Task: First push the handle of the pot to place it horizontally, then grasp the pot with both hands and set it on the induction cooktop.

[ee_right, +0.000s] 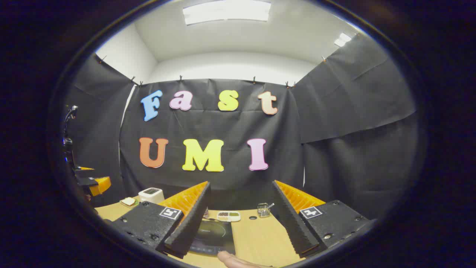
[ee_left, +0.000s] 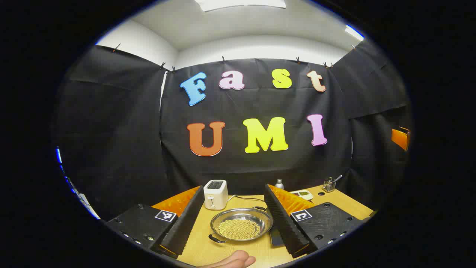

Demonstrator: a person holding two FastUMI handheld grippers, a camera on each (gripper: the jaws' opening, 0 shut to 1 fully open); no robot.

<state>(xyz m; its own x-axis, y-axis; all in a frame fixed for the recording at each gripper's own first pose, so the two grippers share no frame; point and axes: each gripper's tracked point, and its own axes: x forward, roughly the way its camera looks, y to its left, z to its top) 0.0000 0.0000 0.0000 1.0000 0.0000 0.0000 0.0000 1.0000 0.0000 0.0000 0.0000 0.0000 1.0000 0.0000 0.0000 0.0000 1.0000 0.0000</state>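
Both grippers open wide, nothing held; pot untouched, handle push not yet begun
Left gripper [ee_left: 238,232] frames the pot [ee_left: 241,225] on the table [ee_left: 202,249], just before the toaster [ee_left: 215,194]; right gripper [ee_right: 238,230] hangs over the induction cooktop [ee_right: 214,235]. Next, by judgement: nudge the pot's near handle [ee_left: 215,239] sideways until level

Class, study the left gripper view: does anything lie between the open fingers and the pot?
Nothing visible does. The pot sits on bare table straight ahead between the left gripper's open fingers. The toaster stands behind it, out of the path.
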